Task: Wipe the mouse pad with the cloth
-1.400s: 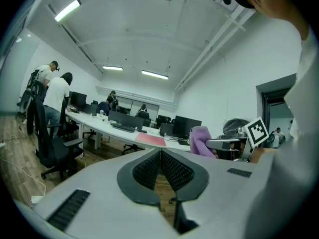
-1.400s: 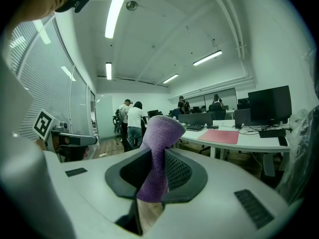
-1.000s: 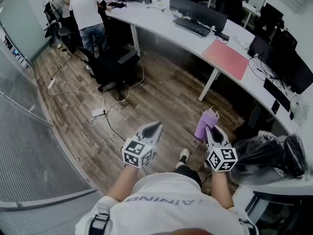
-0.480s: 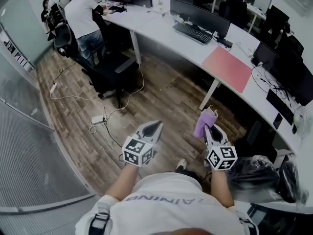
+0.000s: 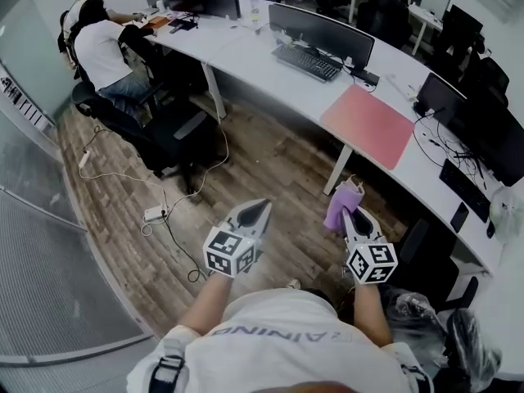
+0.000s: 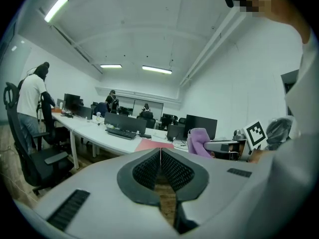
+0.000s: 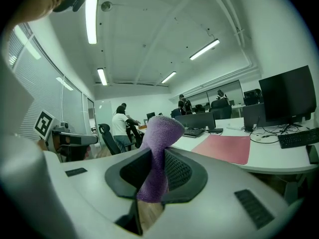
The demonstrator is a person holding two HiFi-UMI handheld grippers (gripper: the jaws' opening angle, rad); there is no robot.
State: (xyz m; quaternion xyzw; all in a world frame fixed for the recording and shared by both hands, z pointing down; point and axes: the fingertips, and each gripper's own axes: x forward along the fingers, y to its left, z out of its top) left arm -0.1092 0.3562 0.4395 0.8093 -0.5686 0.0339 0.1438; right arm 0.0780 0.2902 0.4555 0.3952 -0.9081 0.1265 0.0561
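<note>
A pink mouse pad (image 5: 367, 124) lies flat on the long white curved desk (image 5: 246, 43); it also shows as a pink slab, the mouse pad (image 7: 227, 149), in the right gripper view. My right gripper (image 5: 353, 214) is shut on a purple cloth (image 5: 342, 203), which sticks up between its jaws, the cloth (image 7: 159, 153). It hovers over the wooden floor, short of the desk. My left gripper (image 5: 256, 211) is shut and holds nothing, level with the right one. In the left gripper view the mouse pad (image 6: 149, 144) lies far ahead.
A keyboard (image 5: 306, 61) and monitor (image 5: 319, 31) stand on the desk left of the pad. More monitors (image 5: 483, 129) and cables crowd the right end. A person on an office chair (image 5: 106, 51) sits at the far left. A power strip (image 5: 154, 214) and cord lie on the floor.
The view has shifted toward the desk: the mouse pad now sits nearer and lower in the head view. Both grippers hold their pose, with the cloth still gripped.
</note>
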